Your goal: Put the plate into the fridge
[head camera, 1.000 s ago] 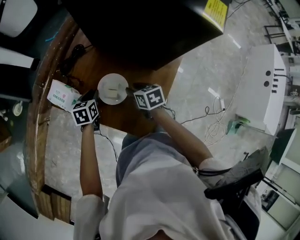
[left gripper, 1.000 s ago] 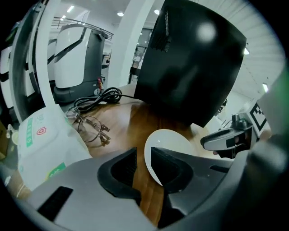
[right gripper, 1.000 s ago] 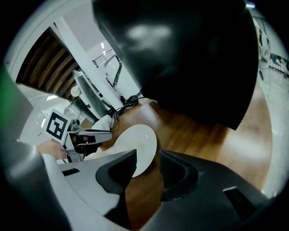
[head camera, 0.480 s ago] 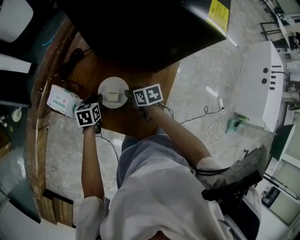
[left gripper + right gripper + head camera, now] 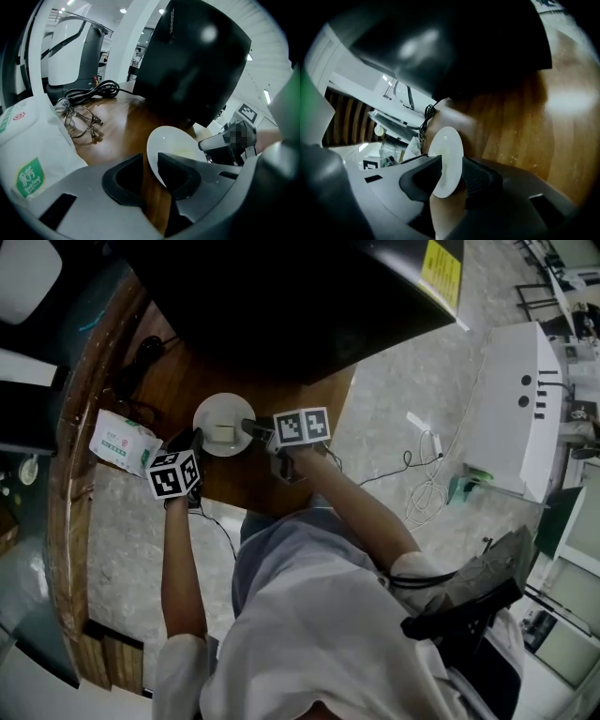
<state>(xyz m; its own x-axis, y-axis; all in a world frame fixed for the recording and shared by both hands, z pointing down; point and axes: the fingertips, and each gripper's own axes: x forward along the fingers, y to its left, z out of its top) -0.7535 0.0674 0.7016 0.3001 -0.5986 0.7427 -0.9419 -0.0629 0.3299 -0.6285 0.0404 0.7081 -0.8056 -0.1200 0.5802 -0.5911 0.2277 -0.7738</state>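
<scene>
Right gripper rolled, fingers apart astride plate rim; left gripper narrowing, apart, rim between; glasses unseen overhead.

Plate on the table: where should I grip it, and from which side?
I'd grip the plate by its thin rim, at the right edge, coming in low from the right side. It lies flat on the table, so only the upturned rim fits between jaws. The right gripper straddles that rim, jaws open.
</scene>
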